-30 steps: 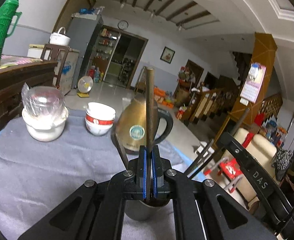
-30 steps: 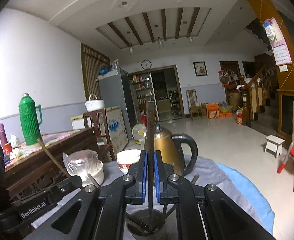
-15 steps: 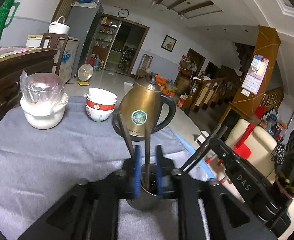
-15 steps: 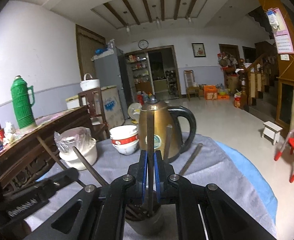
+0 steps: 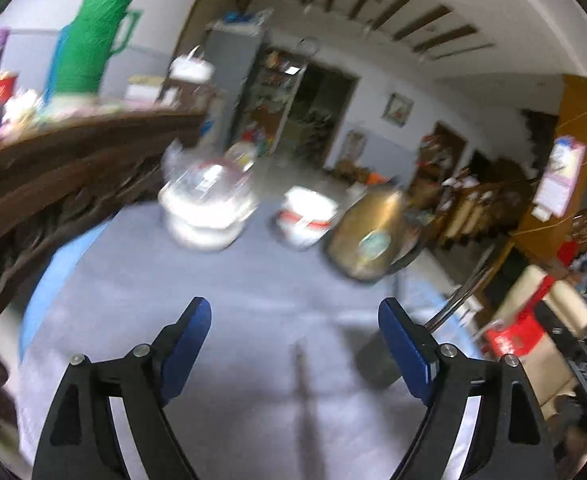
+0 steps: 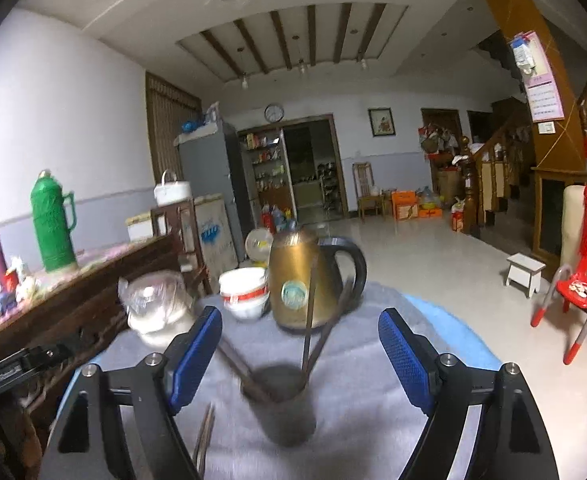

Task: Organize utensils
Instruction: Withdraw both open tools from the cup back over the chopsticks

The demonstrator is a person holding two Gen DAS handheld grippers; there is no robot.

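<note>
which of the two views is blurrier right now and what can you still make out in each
Left wrist view: heavily motion-smeared; the gold kettle, the bowls and the green thermos are streaked, and only the left gripper is crisp. Right wrist view: far sharper; the room and kettle read clearly, with mild blur on the metal cup of chopsticks near the right gripper. Both bend straight lines at the edges.

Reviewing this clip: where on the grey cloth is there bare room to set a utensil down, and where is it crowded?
Bare grey cloth lies between the covered white bowl and the left gripper, whose opening jaws hold nothing. It is crowded along the far edge: covered bowl, stacked bowls, gold kettle. The metal cup of chopsticks and loose ones beside it fill the near middle.
</note>
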